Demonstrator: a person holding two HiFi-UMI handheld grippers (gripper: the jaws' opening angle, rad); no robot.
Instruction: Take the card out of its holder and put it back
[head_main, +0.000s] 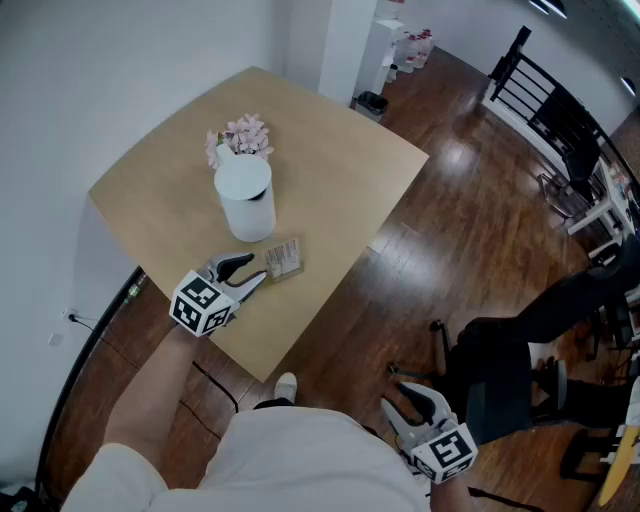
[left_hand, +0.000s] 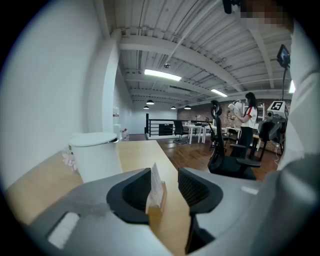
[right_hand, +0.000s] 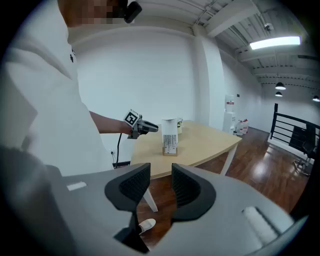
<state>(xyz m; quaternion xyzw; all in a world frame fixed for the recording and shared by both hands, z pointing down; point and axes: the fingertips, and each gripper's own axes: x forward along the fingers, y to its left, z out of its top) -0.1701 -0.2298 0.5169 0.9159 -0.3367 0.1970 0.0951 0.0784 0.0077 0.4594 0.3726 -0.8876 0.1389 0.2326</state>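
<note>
Where the card stands: the card (head_main: 283, 254) is seated in its holder (head_main: 288, 271), a small wooden block near the table (head_main: 330, 170) edge, at the lower middle of the head view, just below and right of a white tub (head_main: 246, 200).
Left gripper: the left gripper (head_main: 256, 270) lies just left of the holder with its jaws wide apart. In its own view the card lines up with the gap between them, but neither pad presses on it.
Right gripper: the right gripper (head_main: 392, 396) hangs at the lower right, off the table and over the wooden floor (head_main: 470, 200). Its jaws are a little apart with nothing between them.
Weight and stiffness: the card looks thin and light. It is probably stiff enough to stand by itself, yet apt to bend if squeezed hard or pulled askew.
Surface: its flat printed faces are probably smooth, so the ribbed pads should hold it with modest pressure.
Holder: it looks small and light, so it may slide, tip or lift along with the card if the slot is snug.
Where to take hold: on the card's upper part, above the slot, with the pads flat on both faces and the pull along the slot's line.
Risk: pinching low would catch the block too. The free gripper could steady the block.
</note>
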